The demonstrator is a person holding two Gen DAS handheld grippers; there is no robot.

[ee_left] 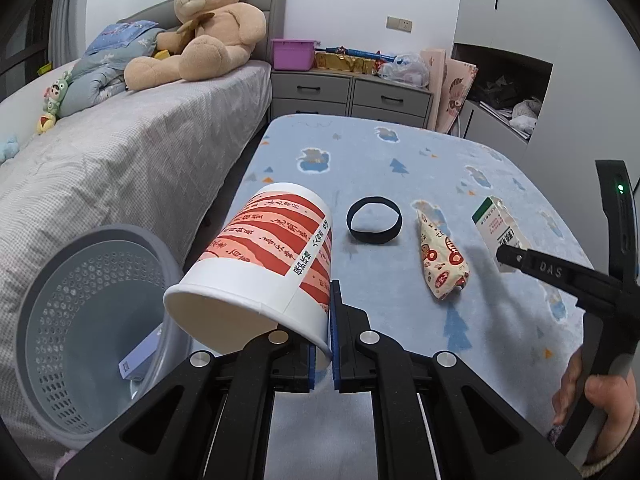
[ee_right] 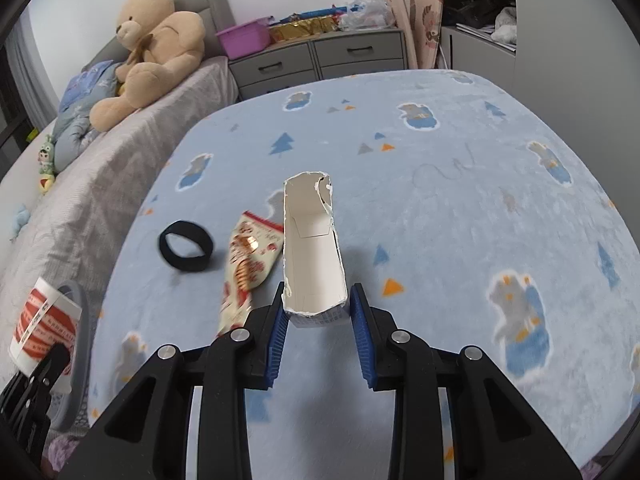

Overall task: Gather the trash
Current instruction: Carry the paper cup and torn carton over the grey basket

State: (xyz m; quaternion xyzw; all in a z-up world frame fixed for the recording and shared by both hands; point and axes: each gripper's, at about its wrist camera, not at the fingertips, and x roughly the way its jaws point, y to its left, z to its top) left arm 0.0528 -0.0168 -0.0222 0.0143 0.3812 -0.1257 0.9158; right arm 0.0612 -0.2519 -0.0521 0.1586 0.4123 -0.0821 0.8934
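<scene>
While the left tongs (ee_left: 322,344) sit pressed together on the rim of a paper cup (ee_left: 268,268), the cup hangs tipped on its side, its open mouth turned toward the camera and the grey perforated waste basket (ee_left: 52,280) just beside it at lower left. It is white with red and pink bands of printed characters. Further on, lying apart on the blue patterned worktop (ee_left: 400,152), are a black band (ee_left: 374,220) and a crumpled snack wrapper (ee_left: 440,264). At right the right tongs (ee_left: 508,254) hold a green-and-white carton (ee_left: 496,224) off the cloth, angled downward, with a hand (ee_left: 596,396) wrapped round the handle.

From the right wrist view, the torn-open carton (ee_right: 314,248) sits straight ahead between the right tongs (ee_right: 318,320), blue pads (ee_right: 280,328) clamped on its near end. Its top is ripped away, showing a white inside. The wrapper (ee_right: 248,256) lies just left of it, blurred, the band (ee_right: 186,250) further left. At far left the cup (ee_right: 44,320) sits in the left tongs (ee_right: 40,368) against the basket rim (ee_right: 82,344)
</scene>
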